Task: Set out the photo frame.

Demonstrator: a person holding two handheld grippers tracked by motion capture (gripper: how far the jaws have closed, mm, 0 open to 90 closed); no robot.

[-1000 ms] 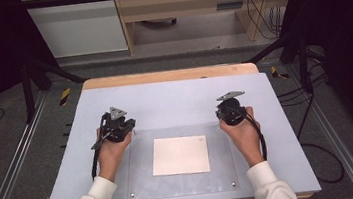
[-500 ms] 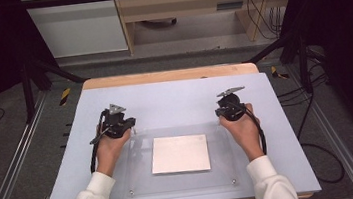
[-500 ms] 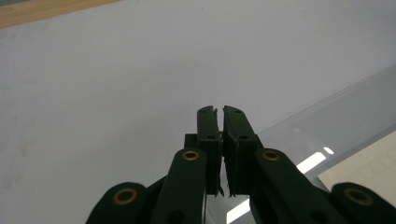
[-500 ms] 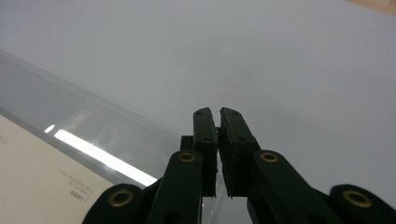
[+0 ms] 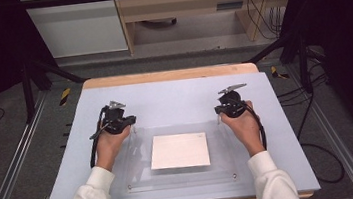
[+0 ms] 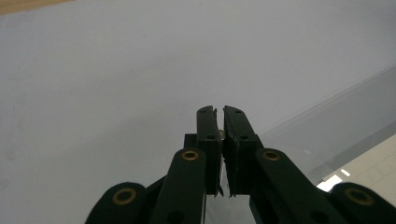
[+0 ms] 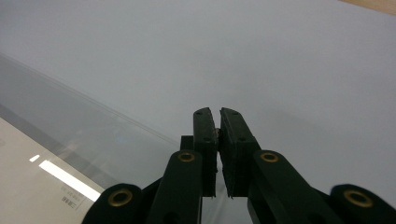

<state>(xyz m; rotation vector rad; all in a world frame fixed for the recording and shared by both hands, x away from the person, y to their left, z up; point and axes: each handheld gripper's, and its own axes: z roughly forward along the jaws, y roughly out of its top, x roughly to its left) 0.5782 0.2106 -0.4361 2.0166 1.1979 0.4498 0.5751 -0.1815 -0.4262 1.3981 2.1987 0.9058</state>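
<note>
A clear plastic plate [image 5: 137, 169] lies on the grey table top [image 5: 174, 97], with a white sheet of paper [image 5: 179, 150] at its middle. My left gripper [image 5: 128, 122] is at the plate's far left corner. Its jaws are pressed together on a small pale peg [image 6: 222, 134], and the plate's edge [image 6: 327, 100] runs off to the right. My right gripper [image 5: 220, 110] is at the plate's far right corner with its jaws just as tight. A thin peg [image 5: 217, 120] stands below them, and the plate's edge [image 7: 93, 105] runs to the left.
Small screws mark the plate's near corners [image 5: 129, 188] [image 5: 234, 176]. A wooden strip [image 5: 171, 75] borders the table's far edge. Metal rails [image 5: 16, 168] run along both sides, and cables [image 5: 318, 128] lie on the floor to the right. Bare table surrounds the plate.
Both hands have crept slightly away from the person, with the grippers still at the plate's far corners. The plate and paper lie much as before.
</note>
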